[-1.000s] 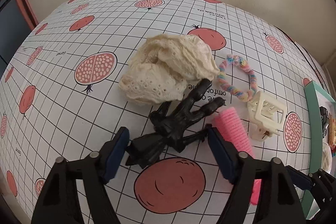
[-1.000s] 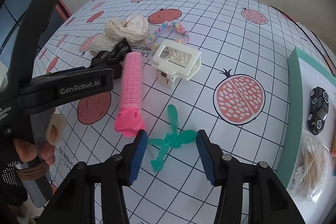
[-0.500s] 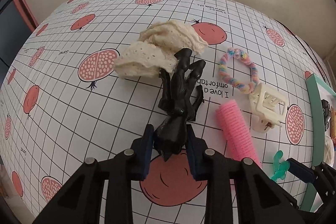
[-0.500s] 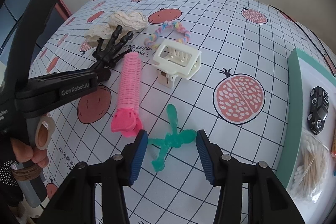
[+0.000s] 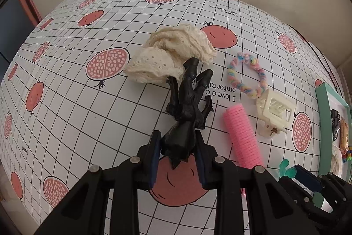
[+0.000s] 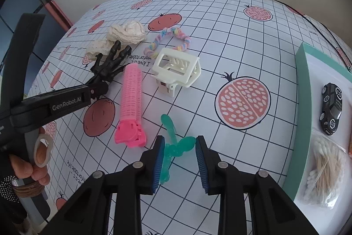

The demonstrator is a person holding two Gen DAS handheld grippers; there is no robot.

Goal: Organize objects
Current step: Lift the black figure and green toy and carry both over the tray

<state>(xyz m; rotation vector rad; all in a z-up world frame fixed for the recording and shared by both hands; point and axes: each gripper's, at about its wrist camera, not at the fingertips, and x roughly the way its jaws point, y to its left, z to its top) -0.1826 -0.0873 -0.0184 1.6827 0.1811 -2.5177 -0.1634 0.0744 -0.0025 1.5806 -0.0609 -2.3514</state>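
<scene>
Since a second ago the left tool has gone from wide open around the black claw clip to clamped on its base end, and the clip now points its prongs away from the camera instead of lying sideways. Its tips touch the cream lace cloth on the surface. Right tool is about where it was, jaws apart, with the green clip lying between them, not squeezed. Taking the pink roller as the landmark: black clip is just left of it, white claw clip just right, rainbow scrunchie beyond it near the cloth, green clip on the near side. Well off to the right is the tray, holding a toy car and cotton swabs.
</scene>
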